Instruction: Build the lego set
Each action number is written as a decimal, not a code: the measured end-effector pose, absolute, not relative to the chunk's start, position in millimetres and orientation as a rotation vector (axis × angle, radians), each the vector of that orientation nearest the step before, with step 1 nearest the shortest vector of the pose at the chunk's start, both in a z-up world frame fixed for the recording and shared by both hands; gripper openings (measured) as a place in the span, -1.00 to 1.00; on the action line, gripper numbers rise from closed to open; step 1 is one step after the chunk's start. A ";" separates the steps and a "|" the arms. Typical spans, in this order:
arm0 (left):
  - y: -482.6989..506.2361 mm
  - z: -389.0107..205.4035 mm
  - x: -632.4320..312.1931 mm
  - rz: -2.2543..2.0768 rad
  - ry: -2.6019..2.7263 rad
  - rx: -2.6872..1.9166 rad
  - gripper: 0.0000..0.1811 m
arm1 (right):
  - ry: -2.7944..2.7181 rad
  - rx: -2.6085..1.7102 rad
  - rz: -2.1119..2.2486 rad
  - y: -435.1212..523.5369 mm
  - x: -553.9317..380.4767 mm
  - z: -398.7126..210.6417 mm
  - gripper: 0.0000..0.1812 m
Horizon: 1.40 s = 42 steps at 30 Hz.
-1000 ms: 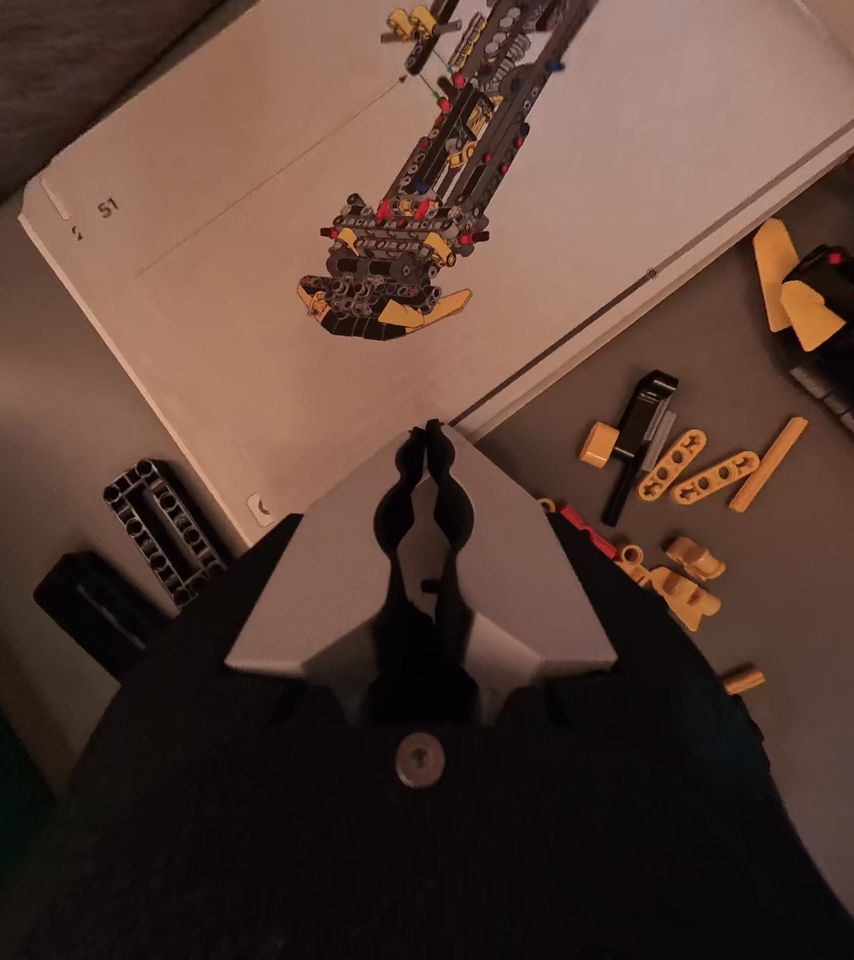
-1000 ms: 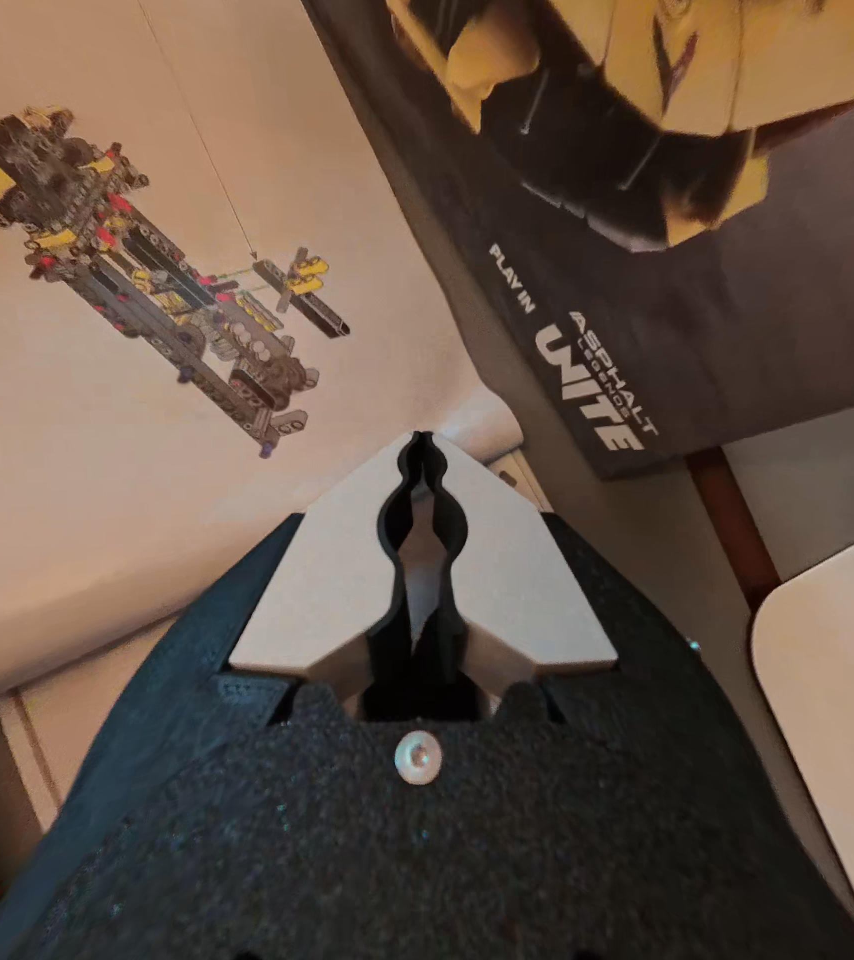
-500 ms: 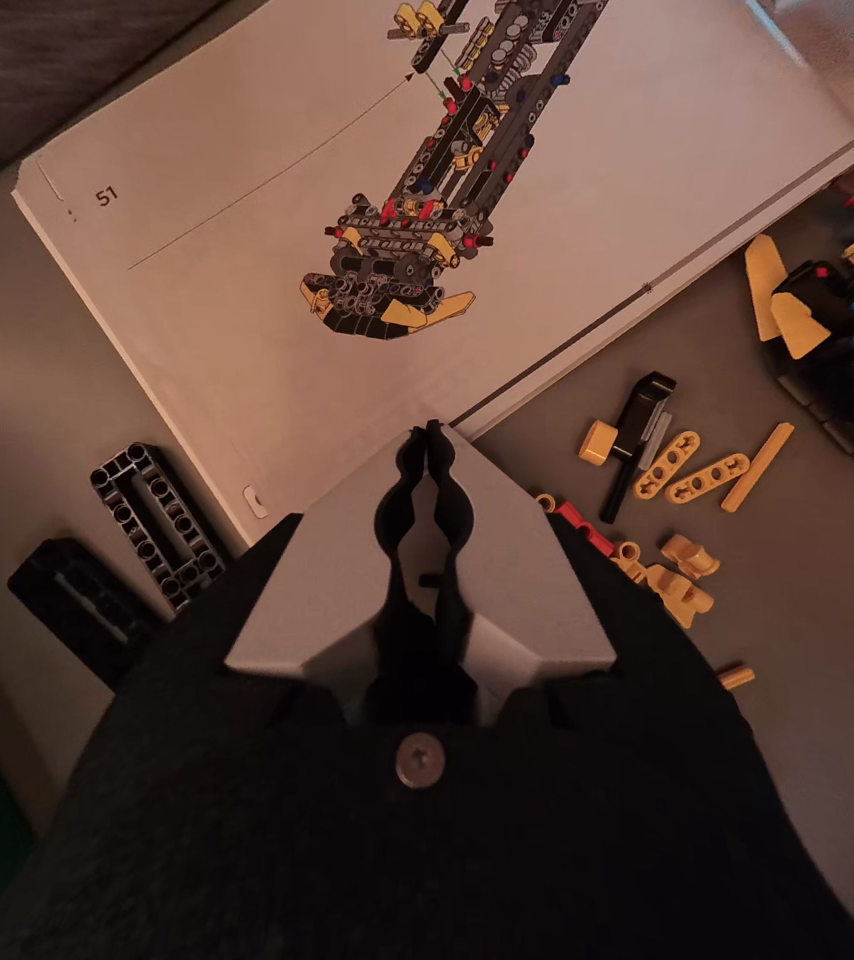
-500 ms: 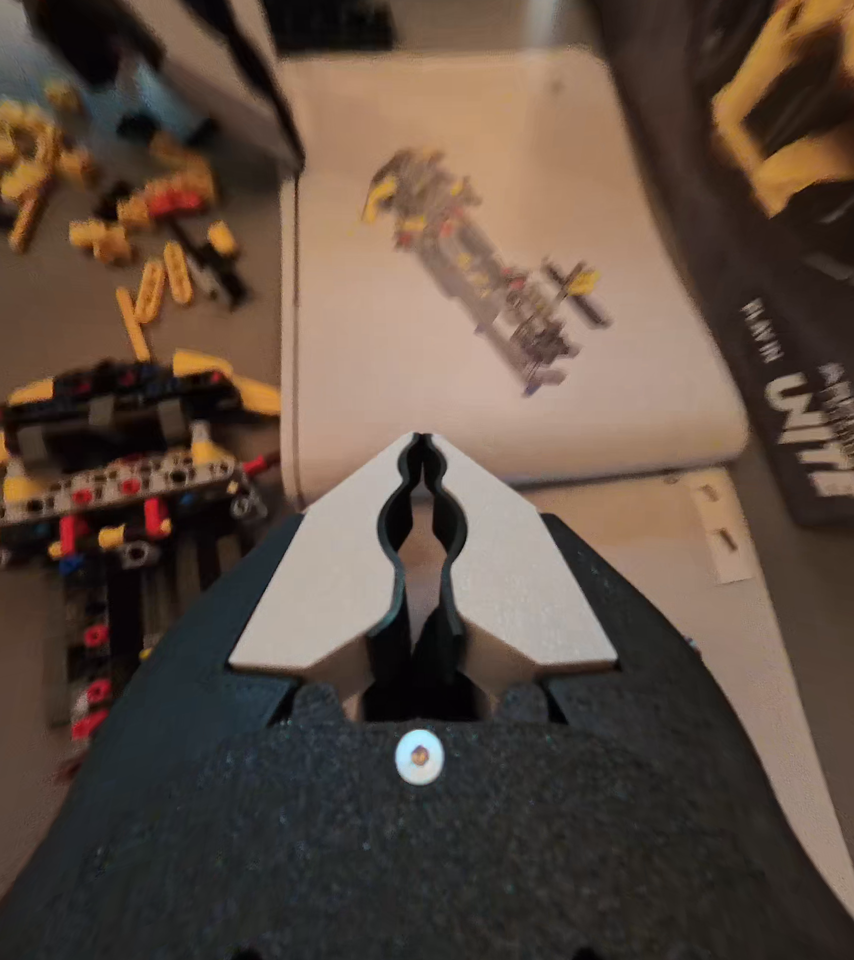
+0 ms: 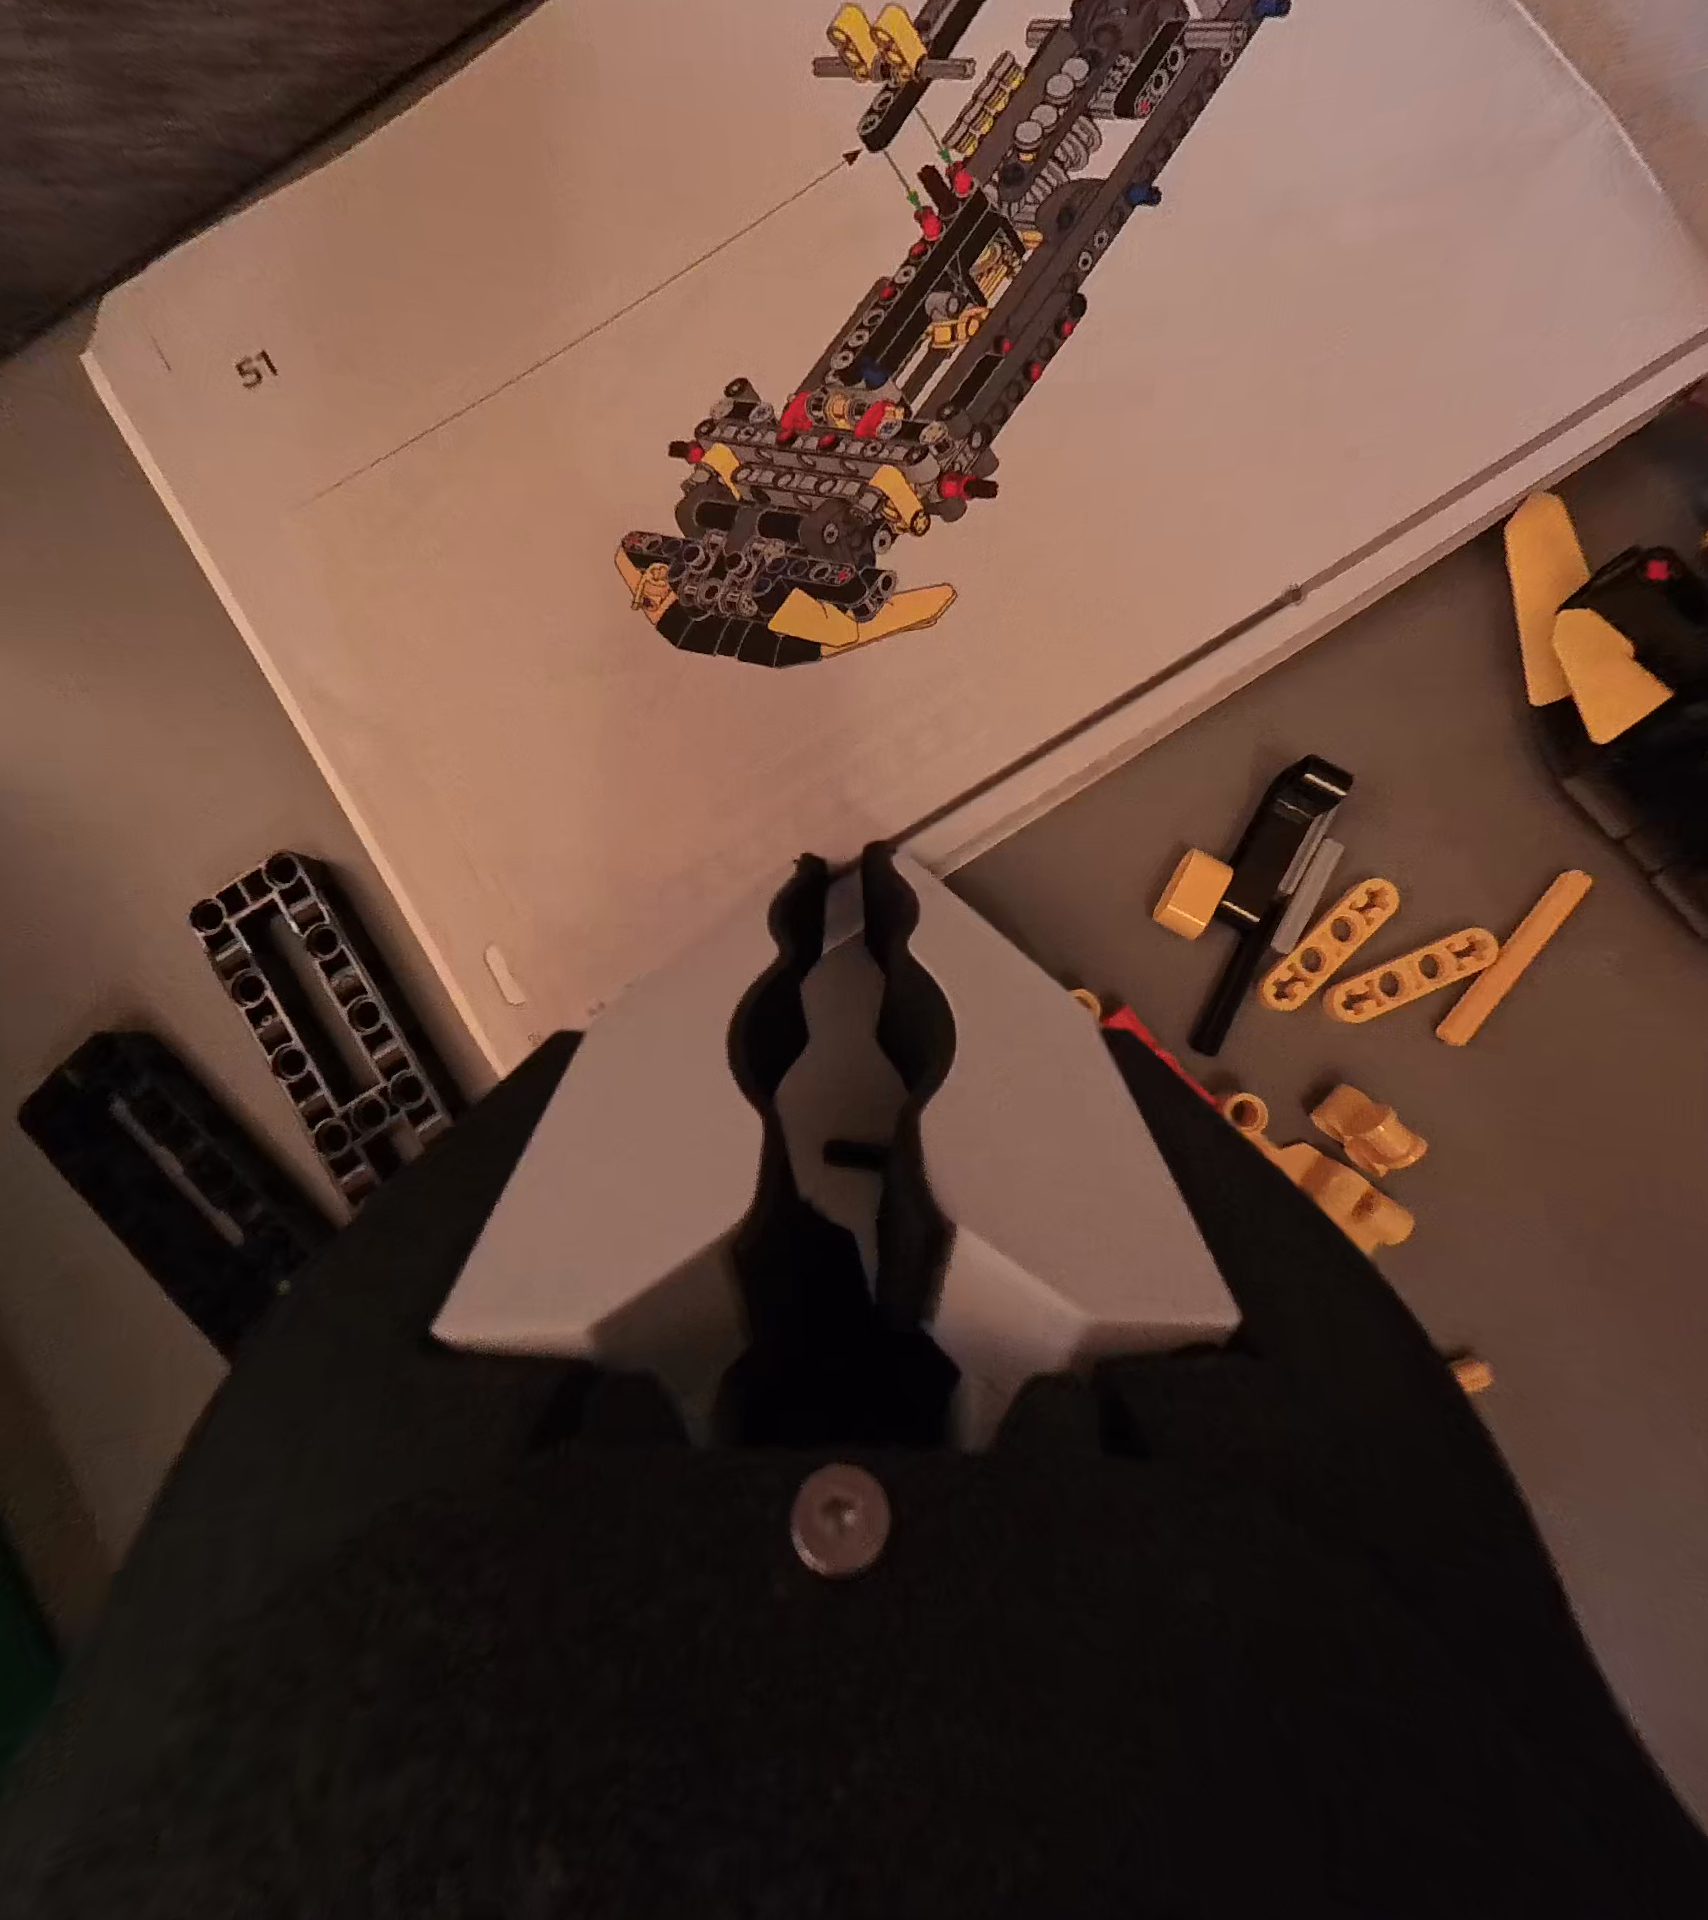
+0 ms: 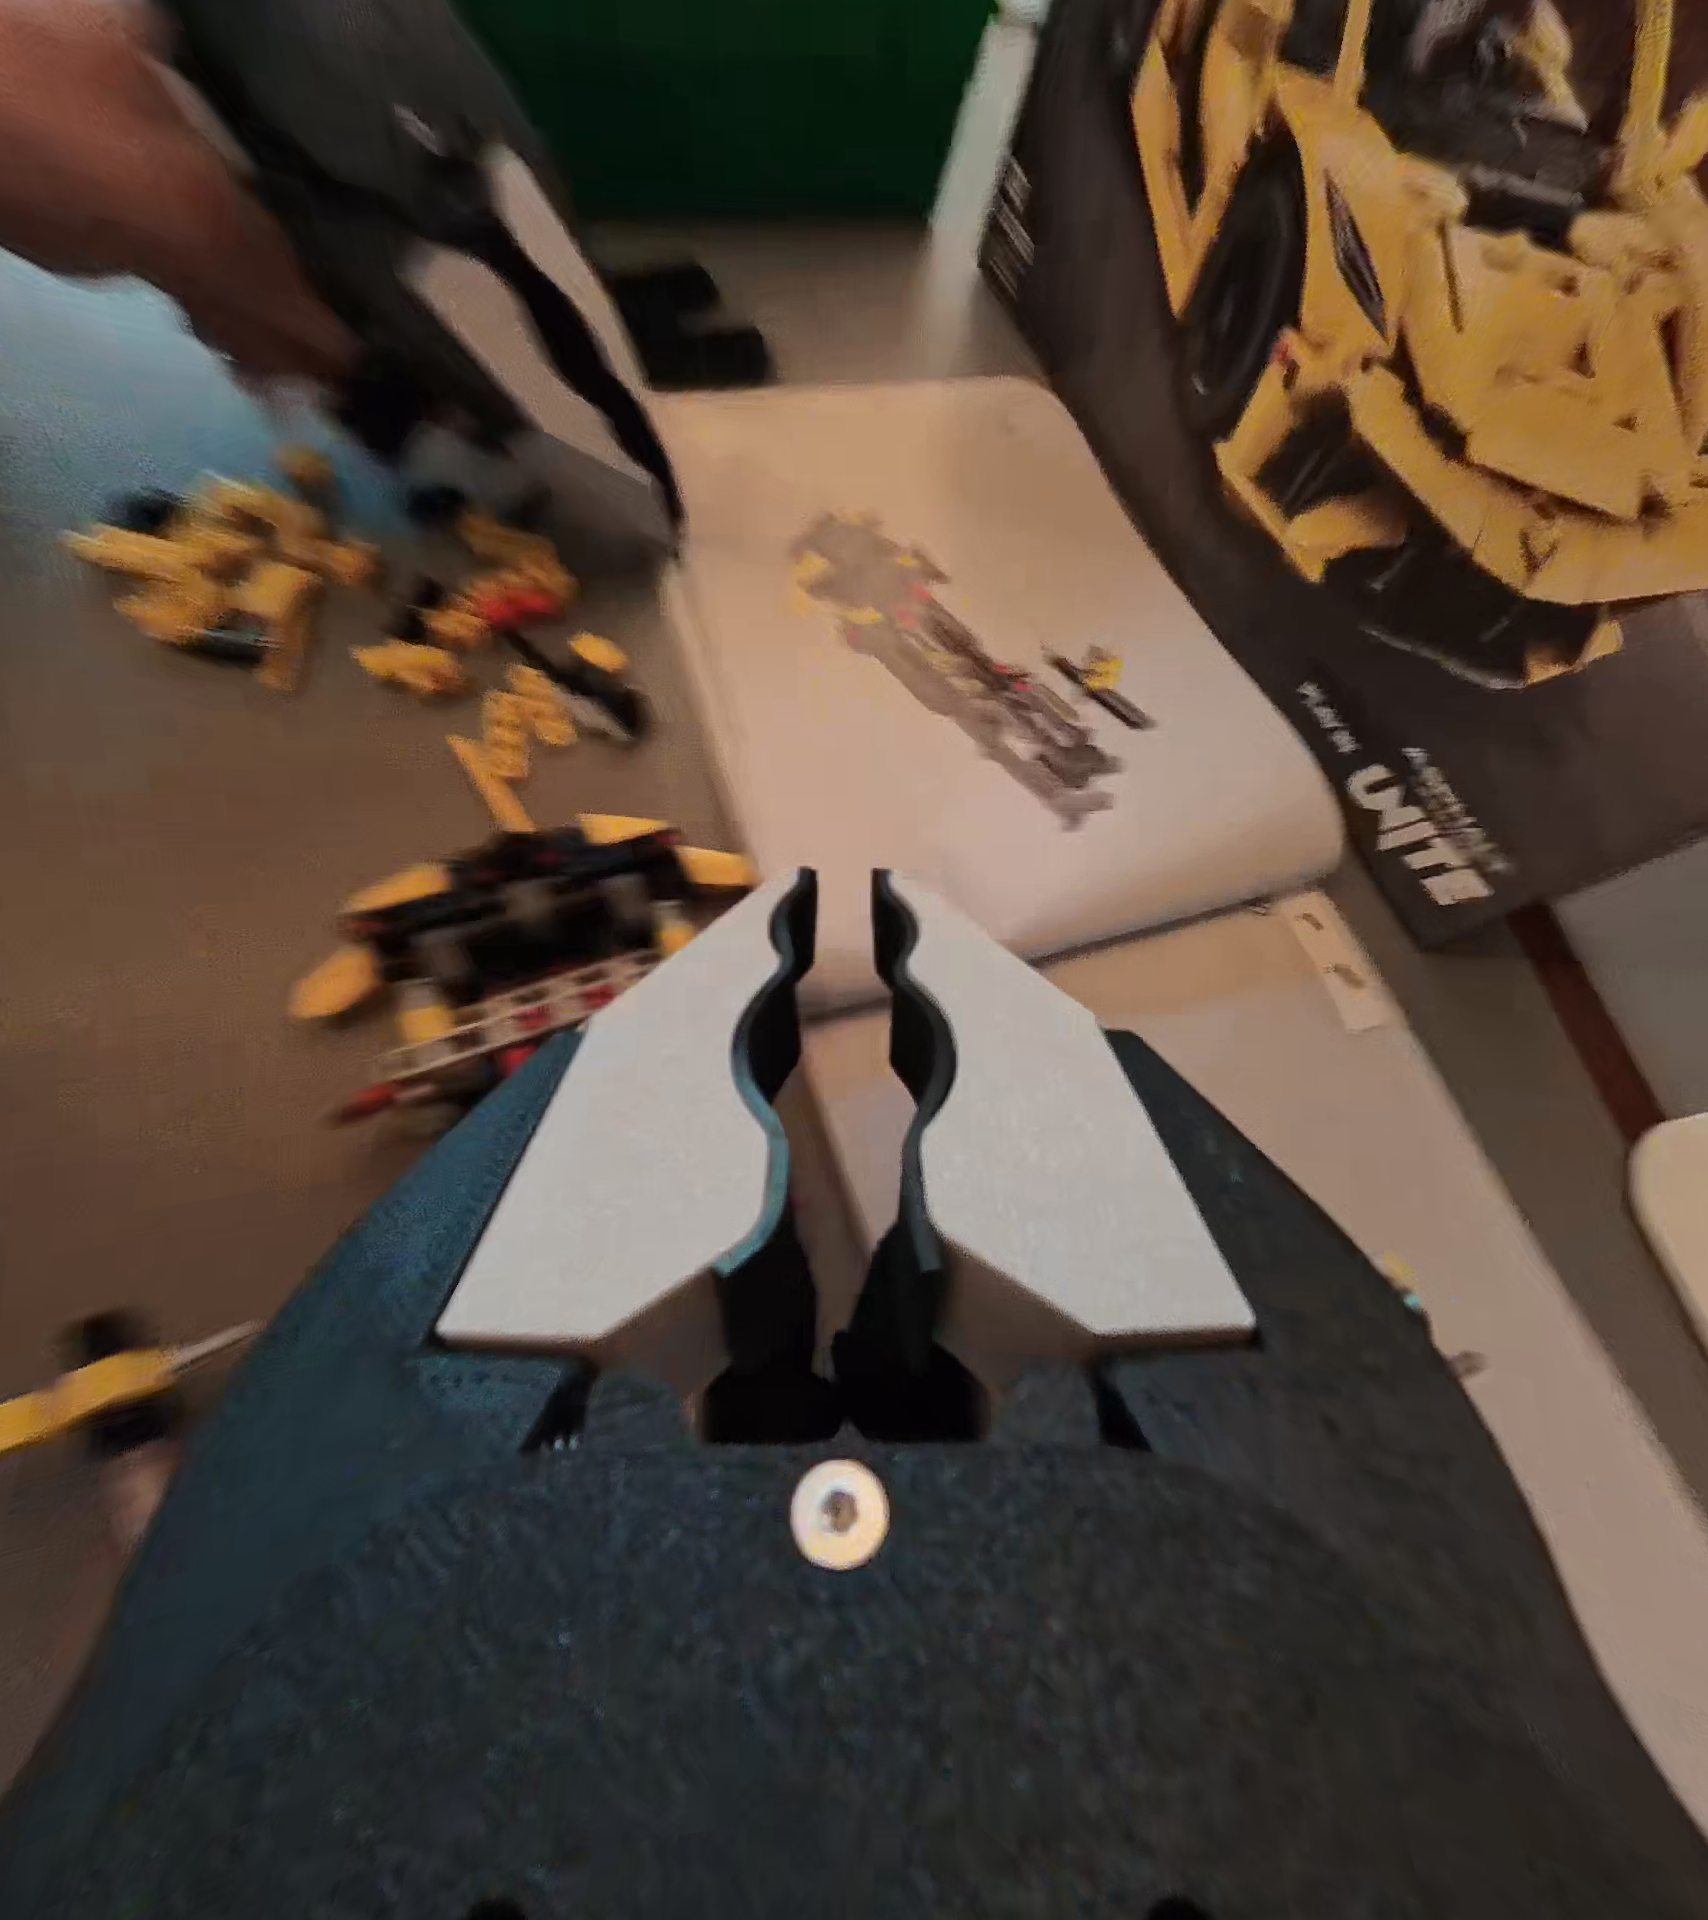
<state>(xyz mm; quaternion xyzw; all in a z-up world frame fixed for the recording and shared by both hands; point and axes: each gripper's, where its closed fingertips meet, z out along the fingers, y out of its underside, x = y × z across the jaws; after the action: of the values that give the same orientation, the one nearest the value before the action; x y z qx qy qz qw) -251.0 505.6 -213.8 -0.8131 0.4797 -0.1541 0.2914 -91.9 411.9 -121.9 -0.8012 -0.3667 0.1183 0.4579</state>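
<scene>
Left gripper (image 5: 837, 868) hovered over the instruction booklet (image 5: 538, 582), right gripper (image 6: 842, 883) above the table (image 6: 102, 935); both jaws narrowly parted, empty.

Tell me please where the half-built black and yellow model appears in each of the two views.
Left wrist view: half-built model at the right edge, cut off by the frame.
Right wrist view: left of centre, blurred, beside the left fingertip.
Shared landmark: the open instruction booklet, next to the model.

instruction booklet (image 5: 725, 416) on table (image 5: 1608, 1455), loose pieces (image 5: 1369, 956) right, frames (image 5: 320, 1018) left
</scene>
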 end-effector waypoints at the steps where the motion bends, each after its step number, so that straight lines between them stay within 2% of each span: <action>1: 504.2 -210.6 -249.2 -0.439 1.262 -2.168 -0.92 | -0.890 -1.961 0.366 389.1 -96.7 -117.3 -0.88; 2: 502.5 -204.5 -246.4 -0.479 1.240 -2.159 -0.89 | -0.891 -1.979 0.446 363.5 -100.3 -121.1 -0.85; 5: 492.8 -178.4 -235.3 -0.624 1.189 -2.104 -0.82 | -0.908 -2.071 0.737 286.3 -115.3 -145.9 -0.53; 6: 485.7 -168.2 -229.5 -0.694 1.183 -2.072 -0.81 | -0.899 -2.089 0.777 268.3 -118.3 -153.2 -0.53; 10: 449.4 -133.6 -206.5 -0.932 1.172 -1.929 -0.82 | -0.992 -2.050 0.655 230.1 -124.0 -183.7 -0.60; 13: 432.0 -122.3 -195.9 -0.944 1.181 -1.818 -0.85 | -1.026 -2.069 0.568 227.9 -122.3 -199.0 -0.63; 21: 398.2 -138.5 -193.5 -0.963 1.328 -1.661 -0.86 | -1.143 -2.115 0.396 242.8 -103.3 -210.3 -0.70; 25: 322.6 -140.5 -182.1 -1.157 1.619 -1.493 -0.76 | -1.179 -2.084 0.404 241.5 -109.9 -212.8 -0.91; 27: 288.1 -142.7 -176.8 -1.191 1.770 -1.370 -0.64 | -1.186 -2.014 0.342 246.7 -112.8 -204.5 -0.91; 29: 269.0 -140.8 -168.1 -1.185 1.838 -1.270 -0.34 | -1.172 -1.896 0.362 247.6 -125.7 -188.1 -0.91; 30: 260.1 -140.1 -165.4 -1.193 1.878 -1.229 -0.24 | -1.160 -1.841 0.394 246.8 -133.0 -180.3 -0.91; 33: 243.9 -143.3 -159.8 -1.170 1.984 -1.137 -0.07 | -1.126 -1.726 0.515 242.0 -152.5 -163.9 -0.91; 35: 237.5 -150.3 -160.5 -1.132 2.058 -1.076 -0.10 | -1.137 -1.711 0.543 240.5 -158.8 -162.9 -0.91; 40: 233.2 -165.7 -163.1 -1.034 2.134 -0.992 -0.32 | -1.171 -1.720 0.571 240.1 -165.9 -165.5 -0.91; 42: 235.7 -169.8 -163.1 -0.997 2.130 -0.989 -0.33 | -1.180 -1.730 0.556 241.4 -165.0 -168.7 -0.91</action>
<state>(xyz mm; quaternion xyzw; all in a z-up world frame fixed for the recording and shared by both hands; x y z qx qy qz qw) -163.1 235.7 -169.8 -0.3708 0.7988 -0.3739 0.2909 -165.0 241.4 -168.7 -0.7054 -0.4812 0.2268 0.4685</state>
